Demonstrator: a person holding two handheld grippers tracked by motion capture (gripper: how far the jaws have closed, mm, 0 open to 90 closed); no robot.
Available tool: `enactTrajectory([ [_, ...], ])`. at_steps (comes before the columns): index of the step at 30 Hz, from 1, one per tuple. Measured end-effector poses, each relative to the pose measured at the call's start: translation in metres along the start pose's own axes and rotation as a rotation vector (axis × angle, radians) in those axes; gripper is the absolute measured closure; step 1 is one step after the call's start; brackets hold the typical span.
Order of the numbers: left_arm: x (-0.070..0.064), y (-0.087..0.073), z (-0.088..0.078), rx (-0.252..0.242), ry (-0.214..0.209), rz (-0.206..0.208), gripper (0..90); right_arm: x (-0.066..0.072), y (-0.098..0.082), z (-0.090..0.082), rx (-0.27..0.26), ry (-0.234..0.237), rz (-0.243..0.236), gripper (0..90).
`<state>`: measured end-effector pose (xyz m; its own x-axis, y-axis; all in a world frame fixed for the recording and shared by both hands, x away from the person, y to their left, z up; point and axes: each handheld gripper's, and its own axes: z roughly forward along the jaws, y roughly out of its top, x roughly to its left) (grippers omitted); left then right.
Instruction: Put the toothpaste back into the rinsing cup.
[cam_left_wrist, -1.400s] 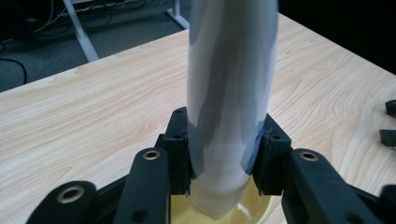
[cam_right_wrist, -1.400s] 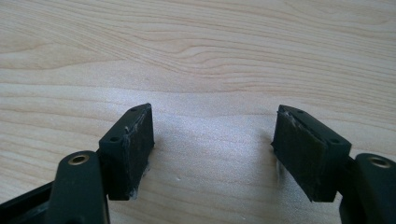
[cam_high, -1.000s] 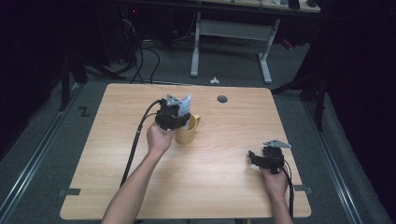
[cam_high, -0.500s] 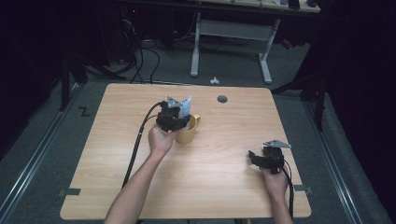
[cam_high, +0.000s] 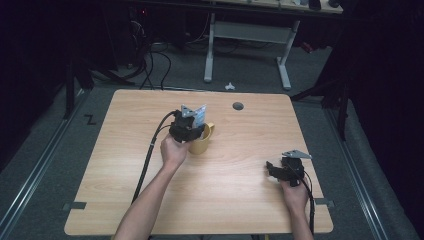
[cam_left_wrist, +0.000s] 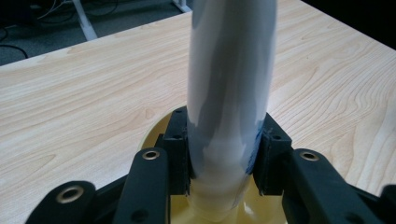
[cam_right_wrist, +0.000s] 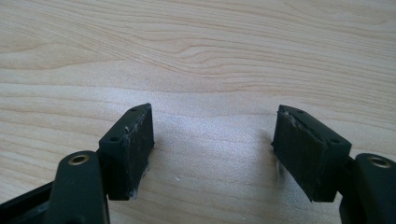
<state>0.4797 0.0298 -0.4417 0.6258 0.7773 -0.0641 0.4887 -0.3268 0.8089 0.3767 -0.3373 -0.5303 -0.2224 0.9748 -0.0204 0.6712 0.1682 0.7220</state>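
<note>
My left gripper (cam_left_wrist: 219, 154) is clamping a pale tube (cam_left_wrist: 231, 93) between its pads, holding it upright so its lower end is going down into the yellow mug (cam_high: 202, 142) without tipping it. The mug is sitting near the middle of the table (cam_high: 125, 125), handle turned away from me. My right gripper (cam_right_wrist: 215, 149) is resting well apart near the table's edge, jaws spread on nothing, keeping clear of the work.

Light wood table (cam_high: 240, 200) on grey carpet floor (cam_high: 60, 165), white-legged desk (cam_high: 247, 37) behind, cables (cam_high: 150, 60), dark room.
</note>
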Motion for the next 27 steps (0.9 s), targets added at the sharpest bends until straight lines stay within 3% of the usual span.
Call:
enactTrajectory([
  [27, -0.001, -0.008, 0.011, 0.033, 0.024, 0.008, 62.7, 0.0, 0.0, 0.0, 0.0, 0.0, 0.0, 29.2],
])
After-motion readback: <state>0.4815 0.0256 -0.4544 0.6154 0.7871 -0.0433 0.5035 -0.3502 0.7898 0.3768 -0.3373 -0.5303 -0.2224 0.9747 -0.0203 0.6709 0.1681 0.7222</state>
